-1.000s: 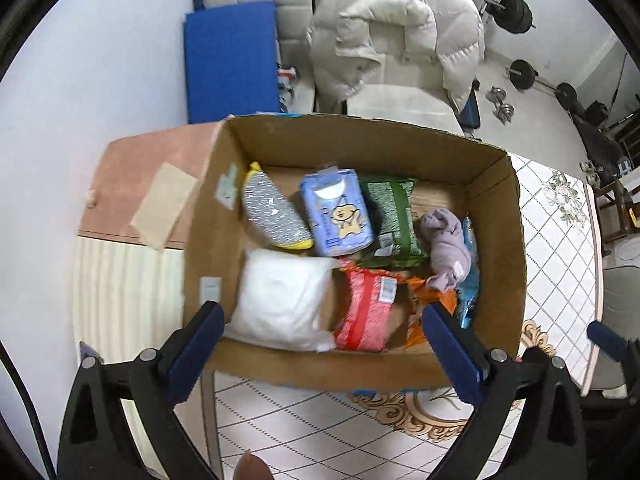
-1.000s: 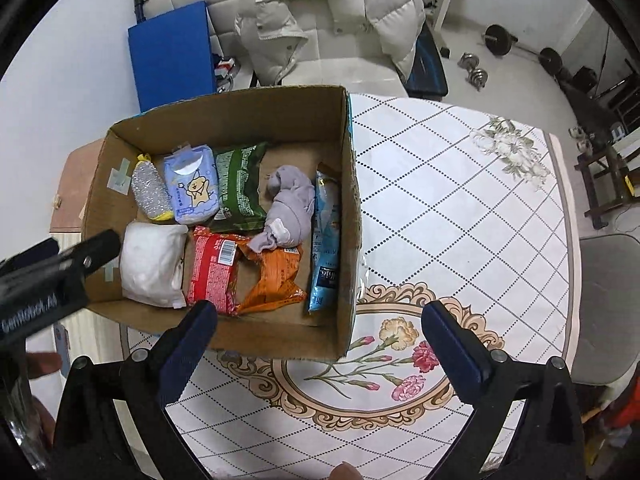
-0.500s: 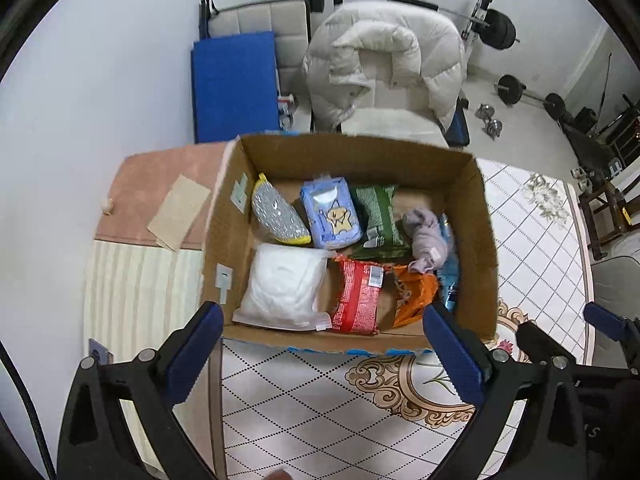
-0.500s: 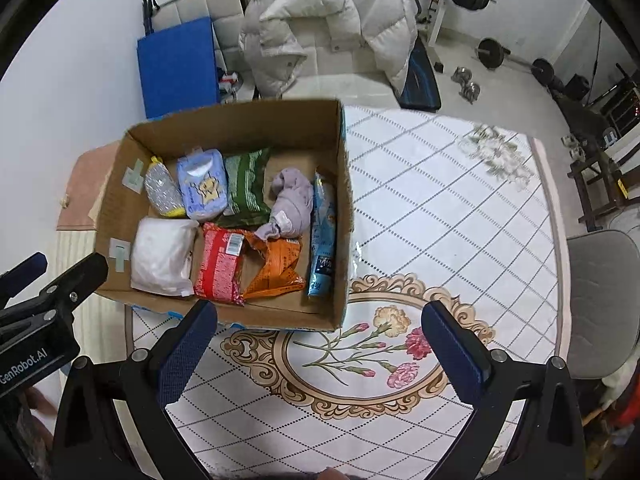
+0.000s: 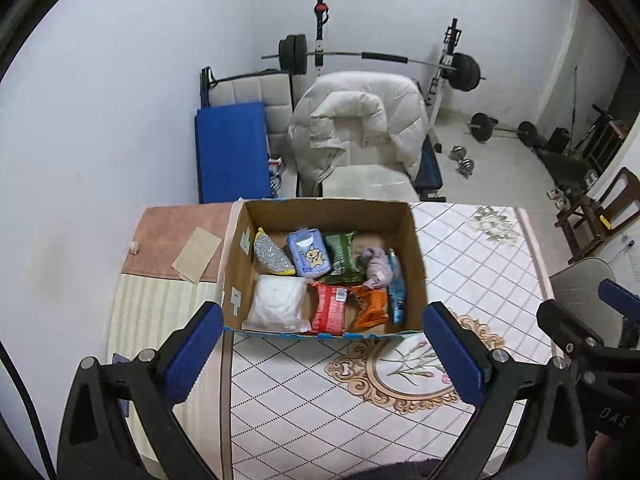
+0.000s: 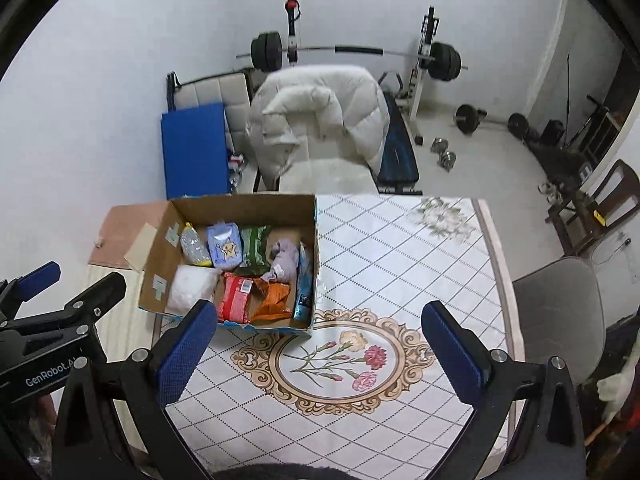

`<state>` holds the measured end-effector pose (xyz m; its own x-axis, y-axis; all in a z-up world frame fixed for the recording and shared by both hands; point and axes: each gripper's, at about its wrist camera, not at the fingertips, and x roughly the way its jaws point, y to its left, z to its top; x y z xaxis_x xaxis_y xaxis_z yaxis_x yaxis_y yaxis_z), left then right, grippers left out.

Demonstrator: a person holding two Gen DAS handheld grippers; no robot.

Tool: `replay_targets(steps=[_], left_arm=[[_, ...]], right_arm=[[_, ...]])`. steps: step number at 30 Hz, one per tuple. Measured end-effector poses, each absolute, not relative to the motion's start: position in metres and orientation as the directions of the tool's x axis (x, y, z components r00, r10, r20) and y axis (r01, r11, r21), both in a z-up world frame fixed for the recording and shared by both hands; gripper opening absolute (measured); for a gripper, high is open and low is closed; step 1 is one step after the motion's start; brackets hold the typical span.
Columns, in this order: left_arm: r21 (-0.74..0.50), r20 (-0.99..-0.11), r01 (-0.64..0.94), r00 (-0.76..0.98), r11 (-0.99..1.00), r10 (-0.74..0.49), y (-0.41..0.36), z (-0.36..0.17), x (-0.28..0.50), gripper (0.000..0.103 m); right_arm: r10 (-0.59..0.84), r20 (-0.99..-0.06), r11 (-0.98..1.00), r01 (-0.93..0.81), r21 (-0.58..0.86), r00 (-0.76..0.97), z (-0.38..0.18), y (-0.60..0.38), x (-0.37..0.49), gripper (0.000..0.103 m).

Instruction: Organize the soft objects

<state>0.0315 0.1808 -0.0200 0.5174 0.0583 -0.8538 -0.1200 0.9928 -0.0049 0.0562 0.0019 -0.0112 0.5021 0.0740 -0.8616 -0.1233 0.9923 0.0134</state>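
Both the left gripper (image 5: 322, 354) and right gripper (image 6: 320, 350) hang wide-jawed and empty above the table (image 6: 400, 264), whose far-left corner carries the cardboard box (image 6: 236, 204) of soft packets, its near wall hiding their lower edges.

Blue packet (image 5: 397, 287) half hidden behind grey cloth (image 5: 376, 267); label perhaps unreadable.

Packets in box (image 5: 416, 280), box on table (image 5: 480, 264)
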Motion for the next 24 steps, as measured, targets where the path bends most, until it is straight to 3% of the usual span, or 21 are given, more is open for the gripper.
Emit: replay_targets(steps=[10, 24], left_arm=[[-0.042, -0.823, -0.122, 0.567, 0.992, 0.035, 0.173, 0.015, -0.004, 0.102], [-0.011, -0.795, -0.154, 0.6, 0.988, 0.085, 0.168, 0.034, -0.03, 0.102]], right_arm=[[0.07, -0.817, 0.993, -0.121, 0.001, 0.573, 0.038, -0.01, 0.015, 0.103], [0.058, -0.798, 0.994, -0.109, -0.01, 0.6, 0.055, -0.019, -0.003, 0.103]])
